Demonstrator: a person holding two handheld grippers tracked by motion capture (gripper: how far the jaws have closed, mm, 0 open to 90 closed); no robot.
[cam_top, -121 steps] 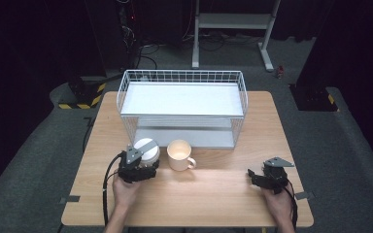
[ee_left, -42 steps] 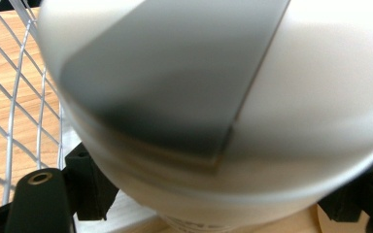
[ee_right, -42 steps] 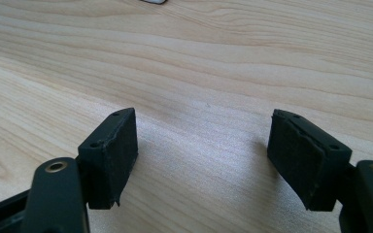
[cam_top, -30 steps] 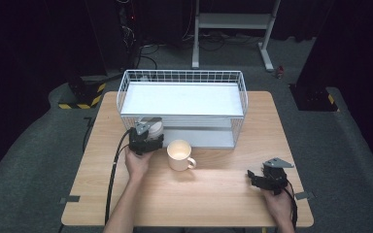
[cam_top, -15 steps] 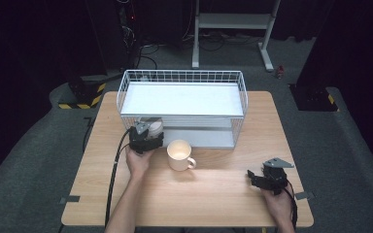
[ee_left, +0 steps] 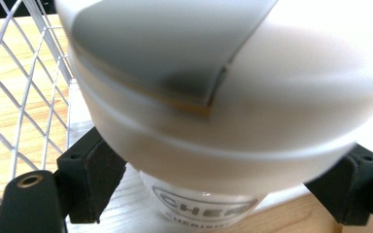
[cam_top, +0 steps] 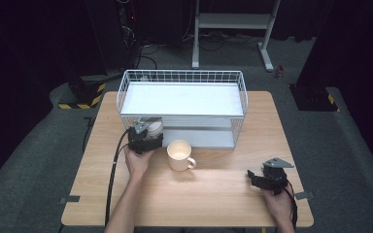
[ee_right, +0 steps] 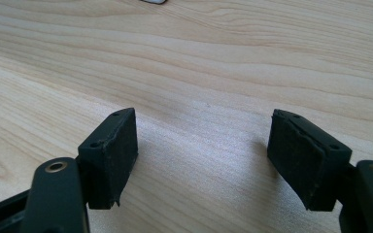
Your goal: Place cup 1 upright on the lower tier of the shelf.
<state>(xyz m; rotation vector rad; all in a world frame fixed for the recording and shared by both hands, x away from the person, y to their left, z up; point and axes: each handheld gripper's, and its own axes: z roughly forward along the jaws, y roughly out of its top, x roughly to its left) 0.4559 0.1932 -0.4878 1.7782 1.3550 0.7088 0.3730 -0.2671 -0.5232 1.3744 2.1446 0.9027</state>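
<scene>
Placement step is judged to be in hand. Left gripper (cam_top: 146,130) is seen at the lower shelf of the white wire rack (cam_top: 182,76), at its left front corner, with a white lidded jar (ee_left: 223,97) between its jaws. The jaws have just been opening; in the left gripper view the pads sit beside the jar's neck, and whether they touch it cannot be told. The jar appears set on the shelf edge. A cream mug (cam_top: 179,155) stands on the counter (cam_top: 213,194) just right of that gripper, in front of the rack. Right gripper (cam_top: 260,179) rests on the counter, spread, nothing between. Next, a clean backward withdrawal is called for, without tipping the jar or nudging the mug.
</scene>
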